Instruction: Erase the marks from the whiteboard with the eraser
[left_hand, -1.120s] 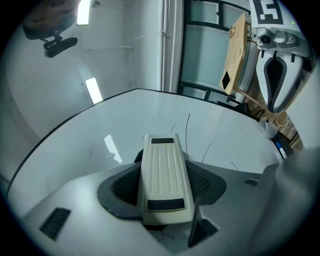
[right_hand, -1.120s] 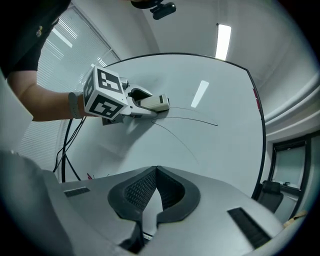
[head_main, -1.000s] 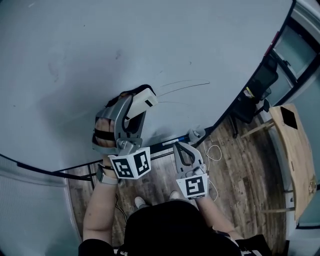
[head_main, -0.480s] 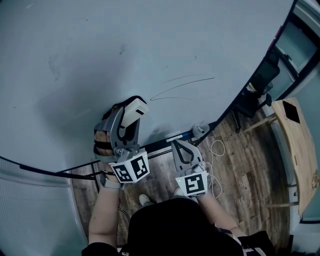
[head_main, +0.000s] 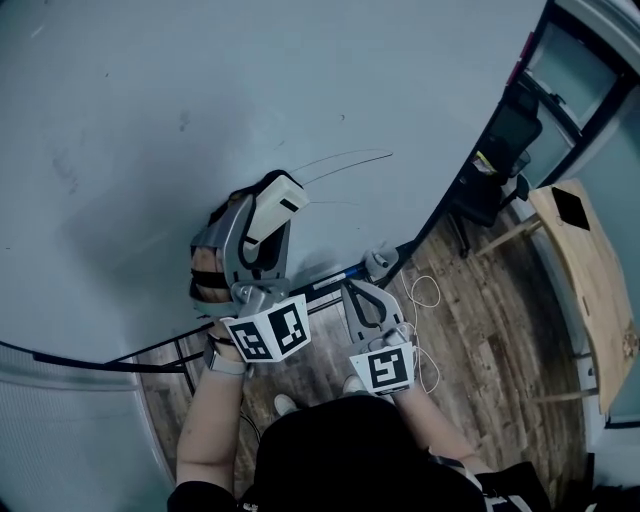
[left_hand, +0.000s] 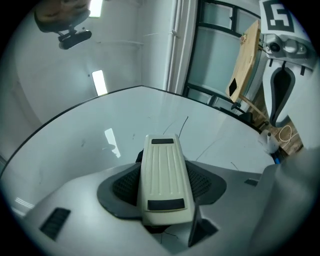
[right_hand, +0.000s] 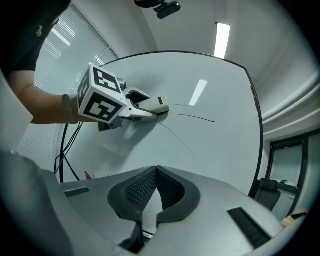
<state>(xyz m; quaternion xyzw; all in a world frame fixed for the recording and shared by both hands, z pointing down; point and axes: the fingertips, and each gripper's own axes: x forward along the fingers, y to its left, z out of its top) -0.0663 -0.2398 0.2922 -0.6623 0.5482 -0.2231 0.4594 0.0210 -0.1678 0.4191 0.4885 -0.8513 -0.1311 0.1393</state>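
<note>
Cream plastic eraser (head_main: 275, 203), clamped in my left hand-held gripper (head_main: 258, 225), sits against the whiteboard (head_main: 150, 90) at the near end of thin curved marks (head_main: 345, 162), so I judge most wiping is left; right hand-held gripper (head_main: 366, 300) clenched on nothing.

This looks like an office or meeting room. A large whiteboard (head_main: 150, 120) stands above a wood-plank floor (head_main: 480, 350), with dark-framed glass partitions (head_main: 560, 60), a black office chair (head_main: 495, 170) and a light wooden table (head_main: 590, 290) beside it. A strip light (right_hand: 221, 39) is set in the ceiling.
</note>
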